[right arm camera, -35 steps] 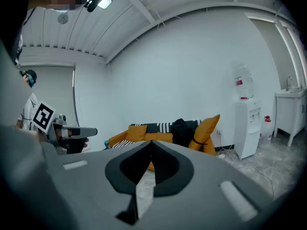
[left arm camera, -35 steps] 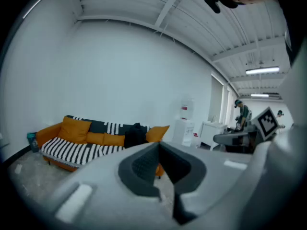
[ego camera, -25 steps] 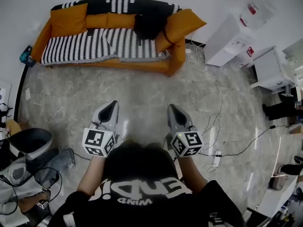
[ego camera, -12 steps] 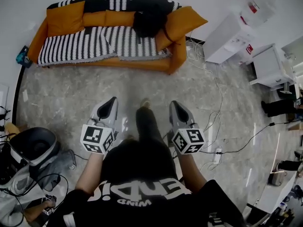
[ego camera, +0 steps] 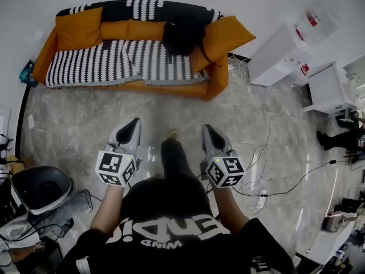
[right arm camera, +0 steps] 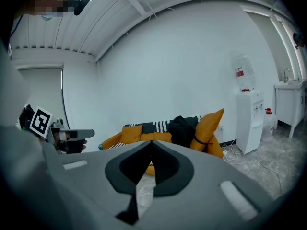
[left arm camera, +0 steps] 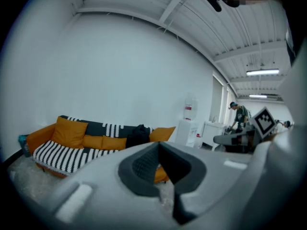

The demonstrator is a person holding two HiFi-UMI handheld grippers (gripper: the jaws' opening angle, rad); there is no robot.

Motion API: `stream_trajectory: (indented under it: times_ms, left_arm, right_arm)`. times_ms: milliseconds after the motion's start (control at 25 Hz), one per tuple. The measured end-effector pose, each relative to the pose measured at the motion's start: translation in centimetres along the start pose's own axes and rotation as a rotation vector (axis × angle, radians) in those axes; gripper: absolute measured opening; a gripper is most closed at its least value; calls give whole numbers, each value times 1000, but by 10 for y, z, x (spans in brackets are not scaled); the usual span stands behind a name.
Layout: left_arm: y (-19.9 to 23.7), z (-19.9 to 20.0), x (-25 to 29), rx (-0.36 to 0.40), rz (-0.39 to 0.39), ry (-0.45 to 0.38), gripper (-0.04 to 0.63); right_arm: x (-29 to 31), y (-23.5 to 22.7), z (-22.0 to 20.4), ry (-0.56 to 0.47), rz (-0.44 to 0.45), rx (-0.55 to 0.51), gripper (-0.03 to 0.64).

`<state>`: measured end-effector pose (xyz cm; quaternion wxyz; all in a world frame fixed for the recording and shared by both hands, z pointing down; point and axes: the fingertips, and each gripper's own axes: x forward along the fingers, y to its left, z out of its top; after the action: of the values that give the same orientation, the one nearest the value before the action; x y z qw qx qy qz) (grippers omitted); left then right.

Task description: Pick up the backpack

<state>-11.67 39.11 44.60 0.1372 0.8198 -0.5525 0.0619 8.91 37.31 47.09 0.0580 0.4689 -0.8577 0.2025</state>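
Black backpack point(ego camera: 182, 34) on sofa point(ego camera: 114, 61), toward right end of seat, right up against big orange cushion point(ego camera: 225, 36). Sofa along far wall, well apart from both grippers. Left gripper point(ego camera: 134, 123) and right gripper point(ego camera: 206, 129) side by side over floor point(ego camera: 74, 124), pointing at sofa. Fingers point(left arm camera: 141, 169) pressed together on both, pinching nothing.

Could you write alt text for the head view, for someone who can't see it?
Seen from above, a person holds a left gripper and right gripper, both shut and empty, toward an orange sofa across the floor, where a black backpack sits.
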Motion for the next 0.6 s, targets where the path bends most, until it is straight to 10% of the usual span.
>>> stream_trajectory:
  times_ms: [600]
  left_arm:
    - [56, 77, 161, -13, 29, 9, 0]
  right_arm:
    - [145, -98, 92, 9, 50, 53, 2]
